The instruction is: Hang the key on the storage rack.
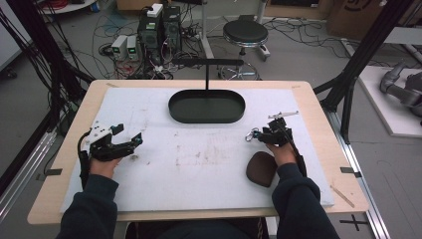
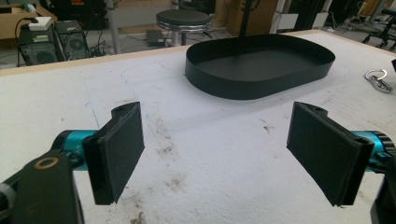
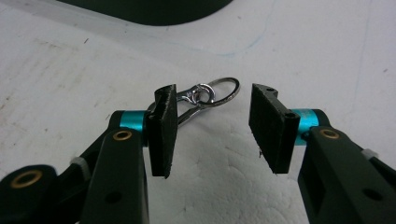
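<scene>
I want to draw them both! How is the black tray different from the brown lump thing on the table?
The black tray is a long oval with a raised wall and a hollow middle; the brown lump is rounded and solid-looking, with no rim. The tray is much bigger than the lump. The tray sits at the far middle of the white mat, away from both hands; the lump lies near the front, right beside the person's right wrist. Both are dark and rest on the mat.
</scene>
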Motion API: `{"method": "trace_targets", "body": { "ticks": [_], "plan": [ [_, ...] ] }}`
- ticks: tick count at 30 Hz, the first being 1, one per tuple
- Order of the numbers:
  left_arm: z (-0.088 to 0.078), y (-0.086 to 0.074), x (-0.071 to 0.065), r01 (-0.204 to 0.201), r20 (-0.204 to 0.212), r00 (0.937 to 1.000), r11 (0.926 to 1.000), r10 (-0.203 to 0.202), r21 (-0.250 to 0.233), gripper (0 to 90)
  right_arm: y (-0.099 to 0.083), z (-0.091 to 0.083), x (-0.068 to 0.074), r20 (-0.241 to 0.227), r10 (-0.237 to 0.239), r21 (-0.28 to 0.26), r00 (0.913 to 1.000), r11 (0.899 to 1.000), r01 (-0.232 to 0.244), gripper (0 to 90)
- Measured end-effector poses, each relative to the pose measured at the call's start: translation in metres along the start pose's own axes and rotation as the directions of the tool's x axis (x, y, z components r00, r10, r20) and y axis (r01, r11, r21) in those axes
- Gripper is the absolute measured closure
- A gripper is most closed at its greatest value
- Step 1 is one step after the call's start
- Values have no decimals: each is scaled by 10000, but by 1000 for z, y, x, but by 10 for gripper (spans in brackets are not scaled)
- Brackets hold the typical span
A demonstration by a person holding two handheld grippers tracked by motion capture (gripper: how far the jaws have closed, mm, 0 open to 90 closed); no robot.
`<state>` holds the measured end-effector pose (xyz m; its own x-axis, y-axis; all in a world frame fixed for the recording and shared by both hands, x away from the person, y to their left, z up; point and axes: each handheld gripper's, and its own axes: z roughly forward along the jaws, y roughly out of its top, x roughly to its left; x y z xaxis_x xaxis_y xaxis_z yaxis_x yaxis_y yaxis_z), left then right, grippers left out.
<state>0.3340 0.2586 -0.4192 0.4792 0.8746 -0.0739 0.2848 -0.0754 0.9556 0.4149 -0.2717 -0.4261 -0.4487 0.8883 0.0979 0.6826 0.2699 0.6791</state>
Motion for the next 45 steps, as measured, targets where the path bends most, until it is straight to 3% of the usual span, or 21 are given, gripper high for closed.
{"method": "trace_targets", "body": {
  "ticks": [3, 4, 5, 6, 11, 14, 15, 17, 20, 21, 26, 28, 29, 30, 31, 36, 45],
  "plan": [
    [0, 0, 1, 11, 19, 10000, 10000, -11, 1, 187, 3, 6, -1, -269, 116, 226, 9996, 9997, -110, 554],
    [0, 0, 1, 27, 15, 10000, 10000, -27, 14, 187, 4, 10, 0, -334, -47, 558, 9994, 9984, 66, 631],
    [0, 0, 1, 27, 15, 10000, 10000, -27, 14, 187, 4, 10, 0, -334, -47, 558, 9994, 9984, 66, 631],
    [1, 0, 0, 18, 12, 10000, 10000, -18, 36, 188, 4, 12, 0, -363, -510, 776, 9980, 9955, 537, 724],
    [2, 0, 0, 5, 30, 10000, 10000, -6, 85, 188, 3, 11, -4, -424, -819, 853, 9957, 9927, 853, 789],
    [2, 0, -1, -3, 22, 10000, 10000, 3, 95, 189, 3, 10, -6, -370, -624, 784, 9974, 9948, 651, 738],
    [2, 0, 0, 4, 11, 10000, 10000, -4, 91, 189, 3, 9, -8, -220, -403, 699, 9989, 9967, 418, 686],
    [2, 0, 0, -7, 8, 10000, 9999, 7, 115, 191, 4, 1, -17, -60, 531, 346, 9986, 9980, -529, 648],
    [2, 0, 0, 3, -2, 10000, 9999, -3, 145, 191, 7, -2, -20, -201, 840, 182, 9963, 9963, -837, 588],
    [3, 0, 0, -3, 37, 10000, 9999, 2, 150, 192, 10, -2, -20, -448, 1139, 77, 9925, 9935, -1137, 545],
    [4, 0, 0, -10, 28, 10000, 9999, 10, 164, 194, 15, 10, -16, -578, 1269, 674, 9902, 9901, -1229, 512],
    [4, 0, 0, -11, 15, 10000, 9998, 11, 176, 195, 15, 19, -16, -953, 1385, 1042, 9858, 9862, -1284, 604],
    [4, 0, 0, -11, 15, 10000, 9998, 11, 176, 196, 15, 19, -16, -953, 1385, 1042, 9858, 9862, -1284, 604],
    [3, 0, 0, -16, 18, 10000, 9998, 16, 188, 196, 15, 23, -16, -1009, 1193, 1162, 9877, 9874, -1074, 679],
    [3, 0, 0, -14, 17, 10000, 9998, 13, 188, 196, 15, 23, -16, -1009, 1193, 1162, 9877, 9874, -1074, 679],
    [4, -1, 0, -1, 42, 10000, 9998, 0, 219, 198, 17, 22, -15, -1084, 467, 982, 9930, 9945, -360, 868],
    [5, -1, 0, -17, 43, 10000, 9995, 16, 300, 201, 19, 25, -8, -789, -713, 649, 9943, 9950, 765, 872]
  ]
}}
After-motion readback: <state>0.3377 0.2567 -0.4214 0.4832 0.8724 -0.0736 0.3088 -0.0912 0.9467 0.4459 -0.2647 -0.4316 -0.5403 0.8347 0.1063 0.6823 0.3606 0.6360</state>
